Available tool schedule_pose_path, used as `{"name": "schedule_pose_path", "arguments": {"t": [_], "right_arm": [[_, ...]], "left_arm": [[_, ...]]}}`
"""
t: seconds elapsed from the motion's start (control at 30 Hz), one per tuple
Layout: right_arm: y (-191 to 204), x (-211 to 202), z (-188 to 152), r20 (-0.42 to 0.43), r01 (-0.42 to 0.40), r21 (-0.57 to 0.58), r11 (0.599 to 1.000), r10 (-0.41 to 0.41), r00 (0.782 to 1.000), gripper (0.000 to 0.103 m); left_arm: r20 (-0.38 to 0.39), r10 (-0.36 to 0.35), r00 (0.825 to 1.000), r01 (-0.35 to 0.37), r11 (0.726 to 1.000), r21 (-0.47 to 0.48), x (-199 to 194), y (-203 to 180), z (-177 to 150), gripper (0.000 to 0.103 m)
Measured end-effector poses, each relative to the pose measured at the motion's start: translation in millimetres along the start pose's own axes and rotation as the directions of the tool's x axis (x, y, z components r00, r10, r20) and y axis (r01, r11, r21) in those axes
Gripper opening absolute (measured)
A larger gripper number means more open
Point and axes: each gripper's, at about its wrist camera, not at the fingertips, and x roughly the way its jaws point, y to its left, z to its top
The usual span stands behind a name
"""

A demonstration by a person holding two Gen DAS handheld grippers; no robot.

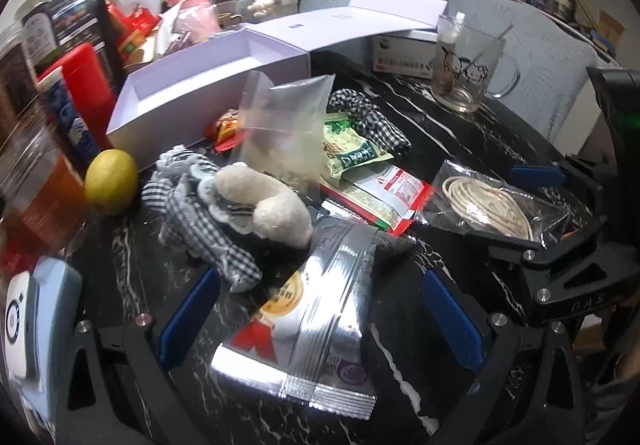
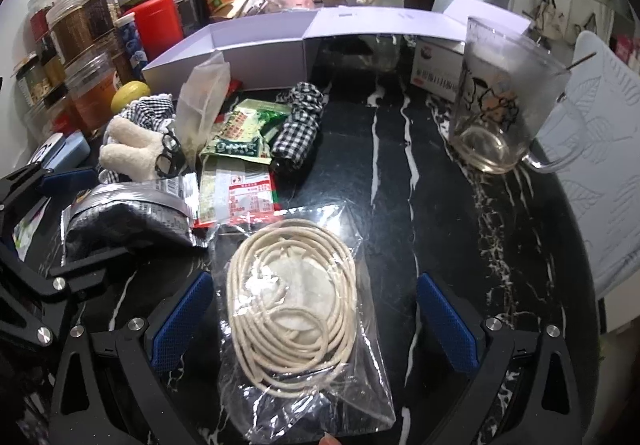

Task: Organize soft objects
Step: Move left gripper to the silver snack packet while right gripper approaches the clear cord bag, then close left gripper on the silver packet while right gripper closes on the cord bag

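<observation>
On the black marble table (image 2: 440, 173) lie soft things: a cream plush toy (image 1: 264, 201) on gingham cloth (image 1: 200, 221), a second gingham cloth (image 1: 372, 117), snack packets (image 1: 360, 153) and a clear upright bag (image 1: 284, 125). My left gripper (image 1: 320, 321) is open, its blue pads either side of a silver foil packet (image 1: 320, 309). My right gripper (image 2: 312, 325) is open around a clear bag of coiled cream cord (image 2: 292, 309); it also shows in the left wrist view (image 1: 532, 185). An open lavender box (image 1: 208, 85) stands behind.
A glass mug (image 2: 504, 93) stands at the right. A lemon (image 1: 110, 181), jars (image 2: 80, 29), a red container (image 1: 86, 85) and clutter crowd the left. A white carton (image 1: 404, 49) sits at the back. A pale cushion (image 2: 600, 149) lies beyond the table's right edge.
</observation>
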Motion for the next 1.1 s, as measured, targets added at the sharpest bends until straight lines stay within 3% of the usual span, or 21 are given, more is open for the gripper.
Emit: {"name": "schedule_pose_path", "arguments": {"t": [0.17, 0.33, 0.43, 0.47, 0.53, 0.6, 0.7, 1.1], "right_arm": [[-3, 5, -1, -0.012, -0.021, 0.026, 0.999, 0.021, 1.0, 0.103], [0, 7, 0, -0.011, 0.039, 0.008, 0.999, -0.039, 0.999, 0.095], [2, 6, 1, -0.001, 0.05, -0.004, 0.999, -0.05, 0.999, 0.081], [3, 5, 1, 0.003, 0.053, -0.008, 0.999, -0.053, 0.999, 0.077], [4, 4, -1, 0.007, 0.053, -0.014, 0.998, -0.053, 0.999, 0.073], [5, 1, -3, 0.019, 0.041, -0.013, 0.999, -0.041, 0.999, 0.064], [5, -2, -5, 0.031, 0.033, 0.009, 0.999, -0.034, 0.999, 0.06], [5, -10, -8, 0.045, -0.036, 0.081, 0.996, 0.033, 0.998, 0.057]], "left_arm": [[-0.007, -0.02, 1.0, 0.02, 1.0, 0.013, 8, 2, 5, 0.102], [-0.01, -0.027, 1.0, 0.028, 0.999, 0.023, 13, 3, 6, 0.092], [-0.025, -0.042, 0.999, 0.042, 0.999, 0.027, 17, 4, 5, 0.077], [-0.033, -0.049, 0.998, 0.05, 0.998, 0.025, 18, 4, 4, 0.066], [-0.031, -0.064, 0.997, 0.064, 0.998, 0.024, 19, 4, 0, 0.059], [-0.02, -0.069, 0.997, 0.07, 0.997, 0.025, 16, 3, -3, 0.05], [-0.003, -0.074, 0.997, 0.074, 0.997, 0.015, 11, 2, -8, 0.041], [0.058, -0.15, 0.987, 0.155, 0.985, -0.081, -24, 16, -23, 0.039]]}}
